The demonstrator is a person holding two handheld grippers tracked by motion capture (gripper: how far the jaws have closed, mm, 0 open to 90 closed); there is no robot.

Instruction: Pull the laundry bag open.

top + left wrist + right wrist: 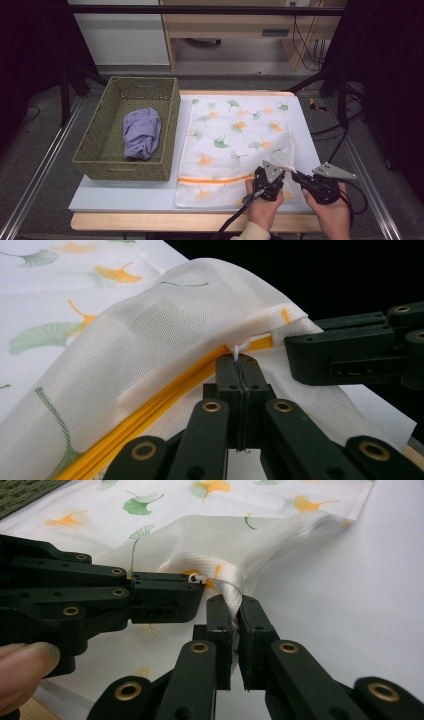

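Laundry bag: one white mesh zip bag with ginkgo-leaf print (pixel 235 145), laid on the pale table (pixel 125 195); near-right corner lifted.
Zip pull: one white tab (pixel 239 348), pinched by the left gripper (pixel 241 371).
Right gripper (pixel 235 615): clamped on the bag's mesh.
Basket: one green woven basket (pixel 95 145) (one lilac cloth (pixel 141 132) inside).

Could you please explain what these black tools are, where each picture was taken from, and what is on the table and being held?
No robot here: a person holds a hand-worked two-jaw gripper in each hand. The high view looks down on the table; the other two come from cameras riding on each gripper. On the table are a woven basket holding a purple cloth, and a white mesh laundry bag with leaf prints and a yellow zipper. The left gripper pinches the white zipper pull; the right gripper pinches the bag's fabric beside it.
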